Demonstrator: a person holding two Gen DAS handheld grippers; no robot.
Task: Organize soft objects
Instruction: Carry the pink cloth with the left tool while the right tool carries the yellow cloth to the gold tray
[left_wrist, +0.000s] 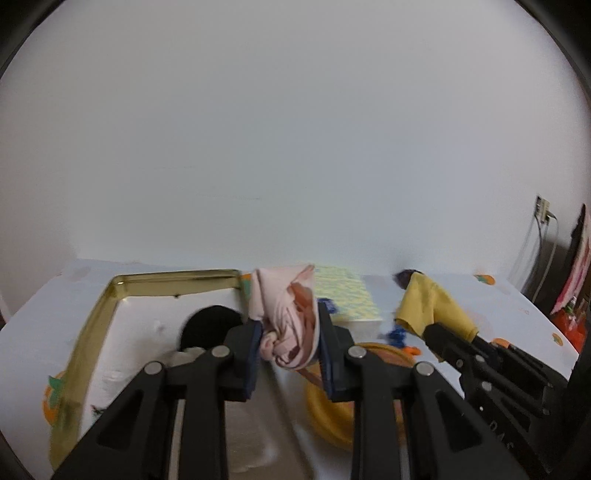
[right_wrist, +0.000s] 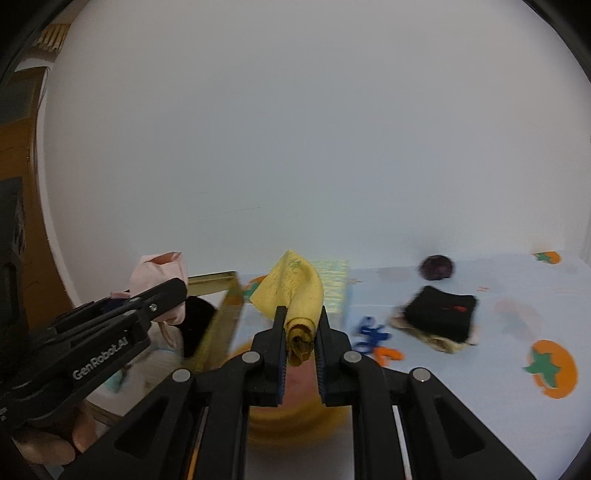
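Observation:
My left gripper (left_wrist: 287, 341) is shut on a rolled pink cloth (left_wrist: 284, 314) and holds it above the table, beside a gold-rimmed tray (left_wrist: 173, 278). A black soft item (left_wrist: 210, 325) lies in the tray. My right gripper (right_wrist: 301, 341) is shut on a rolled yellow cloth (right_wrist: 295, 295), also raised. The right gripper with the yellow cloth (left_wrist: 428, 306) shows at the right of the left wrist view. The left gripper with the pink cloth (right_wrist: 159, 273) shows at the left of the right wrist view. A folded black cloth (right_wrist: 439, 317) and a dark purple ball (right_wrist: 437, 267) lie on the table to the right.
The table (right_wrist: 498, 295) has a white cover with orange fruit prints. A yellow round container (left_wrist: 332, 406) stands under the grippers. A yellow-green patterned box (left_wrist: 343, 295) stands behind. Blue (right_wrist: 369, 332) and orange (right_wrist: 388, 354) small pieces lie mid-table. A white wall is behind.

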